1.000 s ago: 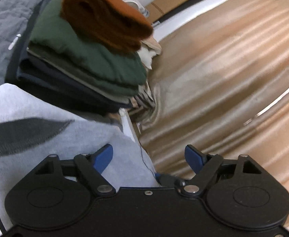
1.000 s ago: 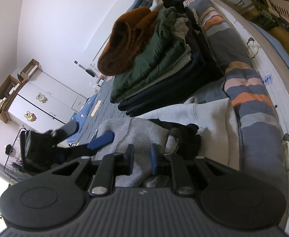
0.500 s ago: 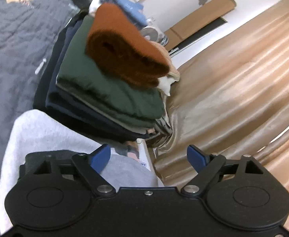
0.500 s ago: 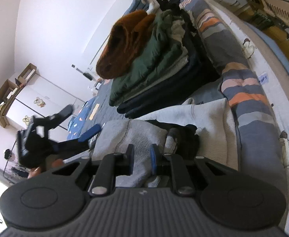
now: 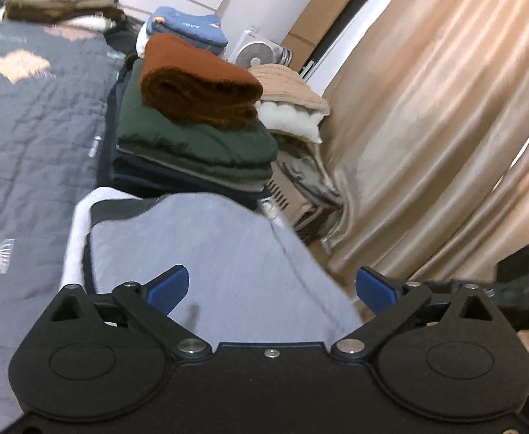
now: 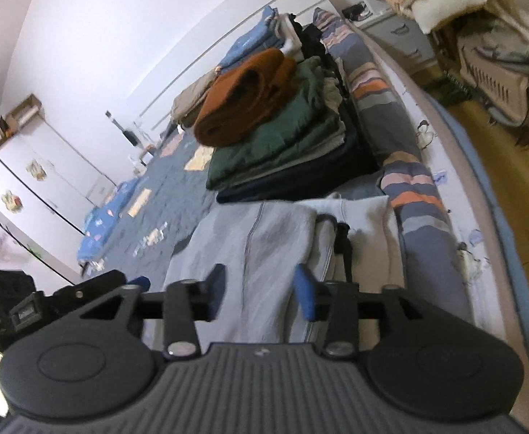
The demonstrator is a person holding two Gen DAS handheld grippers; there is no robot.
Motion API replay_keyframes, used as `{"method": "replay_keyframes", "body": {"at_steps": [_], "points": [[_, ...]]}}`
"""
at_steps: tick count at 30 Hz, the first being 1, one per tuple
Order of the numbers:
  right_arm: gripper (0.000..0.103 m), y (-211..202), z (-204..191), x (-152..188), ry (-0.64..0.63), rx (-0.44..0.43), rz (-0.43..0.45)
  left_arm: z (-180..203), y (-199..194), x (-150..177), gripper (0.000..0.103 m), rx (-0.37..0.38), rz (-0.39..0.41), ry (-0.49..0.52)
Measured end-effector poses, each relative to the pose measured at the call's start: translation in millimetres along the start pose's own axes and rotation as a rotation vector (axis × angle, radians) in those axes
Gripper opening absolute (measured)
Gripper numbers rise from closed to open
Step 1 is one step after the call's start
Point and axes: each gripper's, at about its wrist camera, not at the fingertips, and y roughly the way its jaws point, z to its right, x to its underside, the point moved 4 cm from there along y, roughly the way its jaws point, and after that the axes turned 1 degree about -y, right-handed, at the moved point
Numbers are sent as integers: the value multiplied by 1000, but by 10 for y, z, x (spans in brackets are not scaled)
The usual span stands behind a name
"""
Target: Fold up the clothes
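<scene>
The grey sweatshirt (image 5: 206, 253) lies folded flat on the bed (image 5: 29, 137), its near end just below both tools and its far end right against a stack of folded clothes (image 6: 282, 144). That stack has dark navy layers at the bottom, a green garment (image 5: 195, 144) above them and a rust-brown knit (image 5: 199, 83) on top.

The left tongs (image 5: 271, 285) stand spread wide over the sweatshirt, their blue pads clear of the cloth, having just been opening with nothing between them. The right tongs (image 6: 261, 293) are partly spread and have also just been opening; the grey fabric lies under the gap, and the pads do not press on it (the picture is a little blurred there).

In the right wrist view the left tool shows at the lower left edge, beside the sweatshirt. A striped cushion (image 6: 402, 166) runs along the bed's edge to the right of the sweatshirt and the stack. Beyond the bed hangs a tan curtain (image 5: 427, 126), with a small white fan (image 5: 257, 54) near the wall.
</scene>
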Motion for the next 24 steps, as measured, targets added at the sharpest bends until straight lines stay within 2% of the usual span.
{"method": "replay_keyframes", "body": {"at_steps": [5, 8, 13, 18, 24], "points": [[71, -233, -263, 223, -77, 60, 8, 121, -264, 198, 103, -36, -12, 52], [77, -331, -415, 360, -117, 90, 3, 187, -407, 314, 103, -55, -28, 83], [81, -444, -649, 614, -176, 136, -23, 242, -617, 481, 103, -106, -54, 132], [82, -551, -772, 835, -178, 191, -35, 242, -817, 586, 103, -166, -80, 164], [82, -673, -906, 1013, -178, 254, -38, 267, -1051, 676, 103, -168, -96, 196]]}}
